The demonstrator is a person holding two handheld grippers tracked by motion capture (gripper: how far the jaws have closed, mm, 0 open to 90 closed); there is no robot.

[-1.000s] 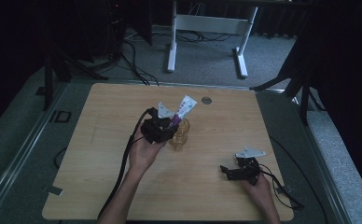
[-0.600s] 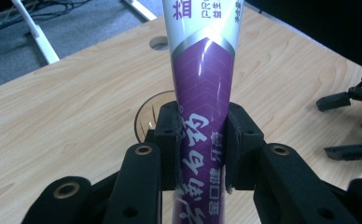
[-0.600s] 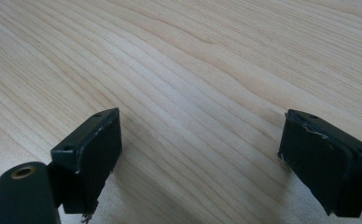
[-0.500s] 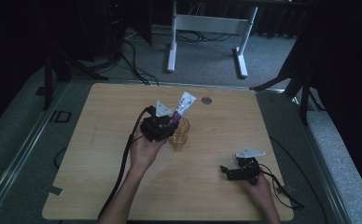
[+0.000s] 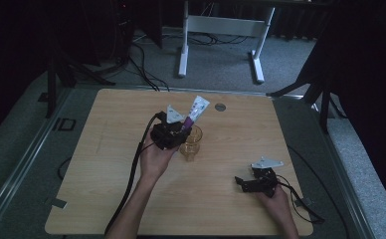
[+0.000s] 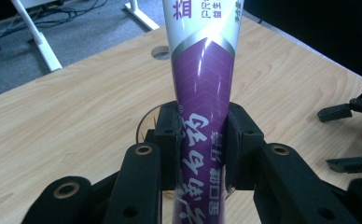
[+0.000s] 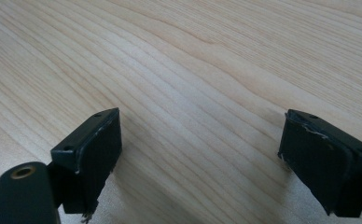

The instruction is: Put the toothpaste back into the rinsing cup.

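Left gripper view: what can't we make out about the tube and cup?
- Purple and white toothpaste tube: top cut off by the frame's upper edge; lower end hidden behind the left tool.
- Clear amber glass cup: mostly hidden behind the tube and the tool, so its contents can't be told.
- High view: tube's print too small to read, dim.

Tube: your toothpaste tube (image 6: 202,98) is purple below and white above, printed with white characters
Pose: it stands tilted — lower end down in the cup, white end up and away from you
Cup: your clear amber glass cup (image 5: 191,142) sits upright near the table's middle — tube inside it
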